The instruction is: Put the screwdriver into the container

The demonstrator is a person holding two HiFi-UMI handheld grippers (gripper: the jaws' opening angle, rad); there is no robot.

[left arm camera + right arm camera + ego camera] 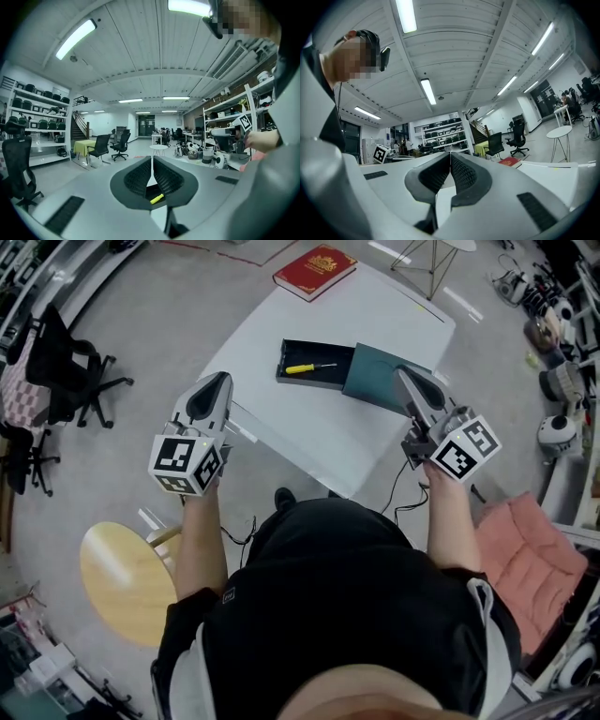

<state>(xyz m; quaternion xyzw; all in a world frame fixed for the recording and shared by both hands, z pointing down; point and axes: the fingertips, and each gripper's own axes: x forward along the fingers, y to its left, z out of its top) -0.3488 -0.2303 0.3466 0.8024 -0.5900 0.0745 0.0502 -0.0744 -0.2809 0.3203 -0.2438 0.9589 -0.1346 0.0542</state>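
A yellow-handled screwdriver (pixel 307 367) lies inside a black oblong container (pixel 315 354) on the white table (pixel 319 427). The container's dark teal lid (pixel 380 379) lies open to its right. My left gripper (pixel 224 378) hangs shut and empty off the table's left edge, short of the container. My right gripper (pixel 400 370) is shut and empty over the lid's right end. In the left gripper view the jaws of the left gripper (pixel 152 161) meet, and the screwdriver's handle (pixel 157 198) shows below them. In the right gripper view the right gripper (pixel 450 157) is closed on nothing.
A red book (pixel 315 270) lies at the table's far corner. Black office chairs (pixel 70 371) stand at the left, a round yellow stool (pixel 122 577) near my left side, and a pink cushioned seat (pixel 525 559) at the right. Cables hang under the table's near edge.
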